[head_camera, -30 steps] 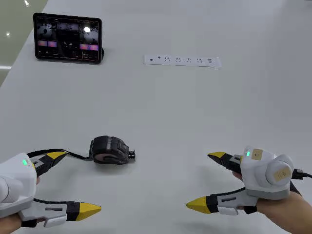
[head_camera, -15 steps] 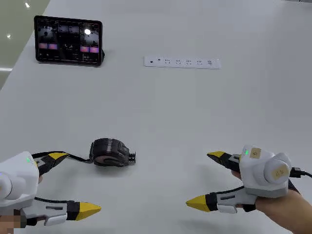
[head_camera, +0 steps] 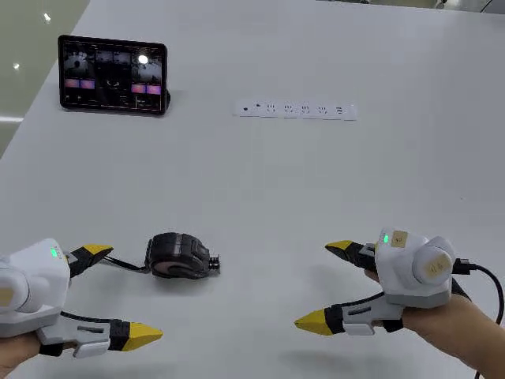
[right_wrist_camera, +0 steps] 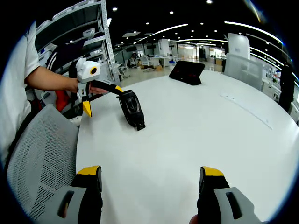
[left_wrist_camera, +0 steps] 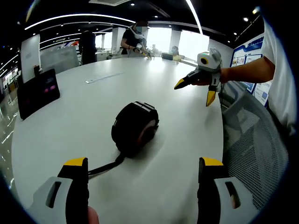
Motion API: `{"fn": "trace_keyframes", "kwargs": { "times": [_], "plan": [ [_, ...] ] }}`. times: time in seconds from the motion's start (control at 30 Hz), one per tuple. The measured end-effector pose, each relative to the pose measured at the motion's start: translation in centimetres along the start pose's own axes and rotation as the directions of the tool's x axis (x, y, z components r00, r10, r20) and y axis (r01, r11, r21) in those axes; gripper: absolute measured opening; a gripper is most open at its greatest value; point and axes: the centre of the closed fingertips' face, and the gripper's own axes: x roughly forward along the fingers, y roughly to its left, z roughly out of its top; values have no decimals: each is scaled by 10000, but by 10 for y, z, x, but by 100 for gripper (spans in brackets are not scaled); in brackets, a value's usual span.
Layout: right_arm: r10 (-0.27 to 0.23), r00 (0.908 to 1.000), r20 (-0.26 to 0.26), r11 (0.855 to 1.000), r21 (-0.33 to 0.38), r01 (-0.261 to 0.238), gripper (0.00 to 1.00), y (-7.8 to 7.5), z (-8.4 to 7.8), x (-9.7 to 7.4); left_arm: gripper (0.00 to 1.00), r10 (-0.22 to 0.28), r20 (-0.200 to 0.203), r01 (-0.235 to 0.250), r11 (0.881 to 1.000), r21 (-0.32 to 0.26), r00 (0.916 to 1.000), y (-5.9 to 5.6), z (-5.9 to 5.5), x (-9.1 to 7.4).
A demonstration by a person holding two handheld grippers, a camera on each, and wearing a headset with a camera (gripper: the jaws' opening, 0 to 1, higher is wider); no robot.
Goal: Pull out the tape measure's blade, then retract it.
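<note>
Grippers come first, near the tabletop's point(head_camera: 316, 181) front edge: the left gripper point(head_camera: 126, 293) and the right gripper point(head_camera: 317, 284), both with jaws spread wide and holding nothing. Bare white surface lies open between and beyond them. The tape measure point(head_camera: 178, 256), black and rounded with its blade drawn in, rests just beyond the left gripper, and its strap point(head_camera: 126, 264) trails toward that gripper's jaw. Farther off are a power strip point(head_camera: 296, 109) and a propped tablet point(head_camera: 112, 76) near the left edge.

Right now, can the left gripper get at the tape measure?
Probably yes. The left gripper is open and faces the tape measure, which lies just ahead of its jaws on the table, with nothing standing between them.
</note>
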Motion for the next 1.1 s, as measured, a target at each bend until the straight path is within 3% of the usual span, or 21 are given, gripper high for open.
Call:
{"fn": "trace_keyframes", "kwargs": {
  "times": [0.4, 0.93, 0.97, 1.1],
  "plan": [
    [446, 9989, -154, 9983, -366, -452, 87, -3, 9, 16, 94, -389, -546, 423, 9971, 631, 9978, 2, 1, 12],
    [847, 9952, -488, 9910, -995, -892, 87, -3, 21, 34, 84, -624, -1355, 829, 9850, 1511, 9888, 13, 6, 24],
    [861, 9951, -481, 9909, -993, -905, 61, -3, 22, 35, 84, -636, -1351, 841, 9848, 1520, 9888, 14, 7, 25],
    [896, 9946, -522, 9901, -1039, -947, 61, -3, 22, 37, 84, -649, -1385, 865, 9839, 1561, 9882, 15, 8, 27]
  ]
}}
